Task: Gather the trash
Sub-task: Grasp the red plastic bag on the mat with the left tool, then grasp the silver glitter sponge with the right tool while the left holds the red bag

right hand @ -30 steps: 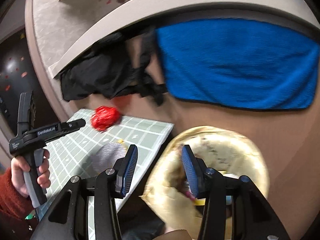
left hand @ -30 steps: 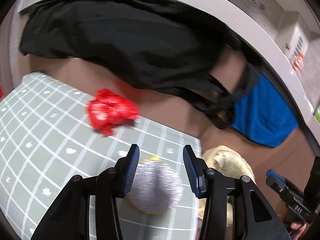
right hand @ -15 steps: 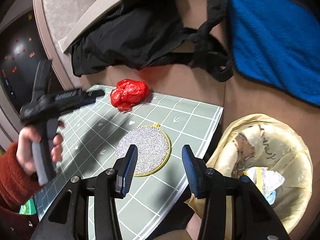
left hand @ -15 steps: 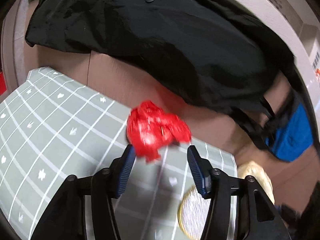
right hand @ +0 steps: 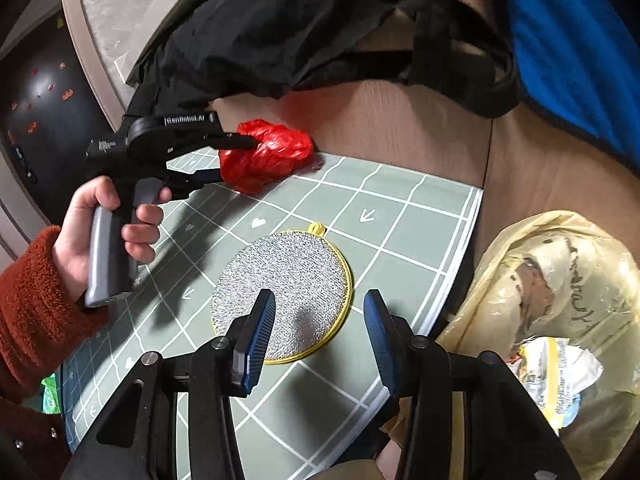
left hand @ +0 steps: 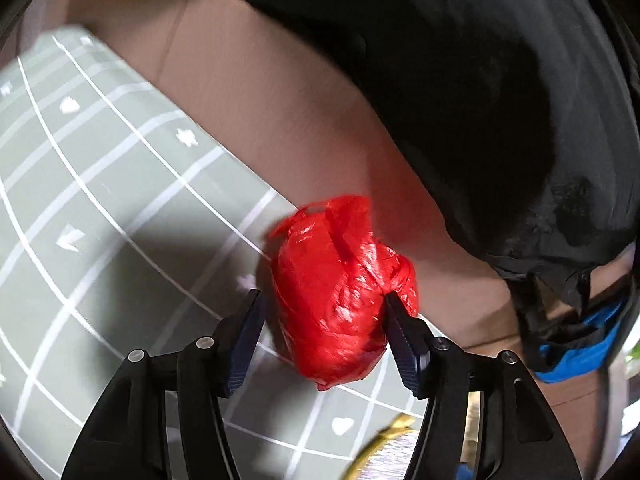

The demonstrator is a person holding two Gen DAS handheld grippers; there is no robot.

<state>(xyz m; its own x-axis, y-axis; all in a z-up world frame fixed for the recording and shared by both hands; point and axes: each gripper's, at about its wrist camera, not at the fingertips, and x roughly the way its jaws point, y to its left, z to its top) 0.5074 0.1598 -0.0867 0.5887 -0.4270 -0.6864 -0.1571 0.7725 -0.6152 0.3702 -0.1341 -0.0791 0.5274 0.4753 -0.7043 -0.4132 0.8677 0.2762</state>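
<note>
A crumpled red plastic bag (left hand: 340,292) lies at the far edge of the green grid mat (left hand: 100,184), against a brown cardboard wall. My left gripper (left hand: 324,328) is open, with one finger on each side of the red bag. In the right wrist view the red bag (right hand: 272,154) shows between the left gripper's fingers (right hand: 224,156). My right gripper (right hand: 318,340) is open and empty above the mat (right hand: 400,216), near a round silver pad with a yellow rim (right hand: 284,292).
A yellowish trash bag (right hand: 560,280) holding wrappers stands open off the mat's right edge. Black cloth (right hand: 280,28) and a blue towel (right hand: 568,48) hang over the cardboard wall (right hand: 400,120) behind the mat.
My left gripper has moved forward to the red bag, which now sits between its fingers. My right gripper has swung left, away from the trash bag, and now hangs over the mat.
</note>
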